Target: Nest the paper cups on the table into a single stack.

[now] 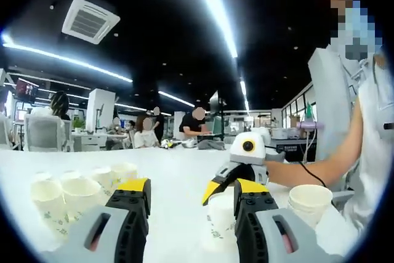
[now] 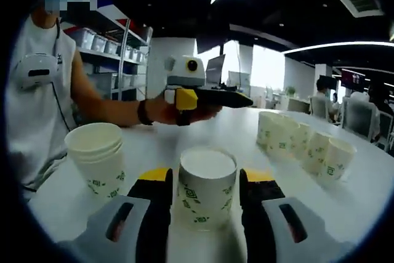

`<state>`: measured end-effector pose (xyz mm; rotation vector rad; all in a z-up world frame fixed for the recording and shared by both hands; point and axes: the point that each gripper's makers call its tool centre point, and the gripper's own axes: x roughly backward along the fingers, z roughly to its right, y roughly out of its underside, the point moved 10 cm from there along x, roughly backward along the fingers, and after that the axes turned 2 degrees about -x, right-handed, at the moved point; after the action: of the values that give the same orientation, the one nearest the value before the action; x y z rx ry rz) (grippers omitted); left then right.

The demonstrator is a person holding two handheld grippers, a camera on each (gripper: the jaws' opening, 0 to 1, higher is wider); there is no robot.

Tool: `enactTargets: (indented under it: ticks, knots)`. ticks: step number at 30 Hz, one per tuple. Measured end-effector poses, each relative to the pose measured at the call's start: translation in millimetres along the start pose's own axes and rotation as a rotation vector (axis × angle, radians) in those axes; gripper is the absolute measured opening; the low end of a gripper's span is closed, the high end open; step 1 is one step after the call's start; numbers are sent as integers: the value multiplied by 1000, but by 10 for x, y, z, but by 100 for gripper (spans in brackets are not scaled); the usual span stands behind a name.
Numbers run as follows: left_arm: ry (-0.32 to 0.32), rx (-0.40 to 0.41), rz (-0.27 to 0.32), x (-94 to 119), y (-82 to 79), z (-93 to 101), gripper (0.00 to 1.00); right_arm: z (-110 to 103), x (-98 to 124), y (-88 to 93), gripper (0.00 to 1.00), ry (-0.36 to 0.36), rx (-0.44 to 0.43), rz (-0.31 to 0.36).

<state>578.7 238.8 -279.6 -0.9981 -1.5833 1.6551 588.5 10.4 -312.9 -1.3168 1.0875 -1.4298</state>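
Straddling an upside-down paper cup (image 2: 207, 192), the right gripper (image 2: 205, 214) looks barely closed; squeeze gently, then carry to the stack (image 2: 97, 158) at nine o'clock. Left gripper (image 1: 191, 204) gapes empty.

Left tongs (image 1: 191, 198) apart over table (image 1: 178, 170), right tongs (image 1: 223, 184) around cup (image 1: 220, 221)

Ceiling air vent (image 1: 90, 19), light strips (image 1: 212, 4), seated office workers (image 1: 198, 129), storage shelves (image 2: 114, 50).
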Motion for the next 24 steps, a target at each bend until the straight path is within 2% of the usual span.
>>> enactTargets:
  ticks: [3,6,8,15,19,24]
  knots:
    - [16,-14,-3,11,24,12,58,21,-8,20,40,11,11,-16]
    - [33,15,6,5,58,-8,58,37,5,24,40,20,15,-8]
    - [49,39,20,-2,71,-12,58,52,34,-7,40,22,10,28]
    - [117,45,48,-51,65,99,65,65,121,-239,40,4,-59,274]
    - [162,72,57,-109,107,158,68,50,90,-279,40,-12,-79,326]
    - [181,72,26,-182,193,206,69,50,35,-312,40,-21,-100,379]
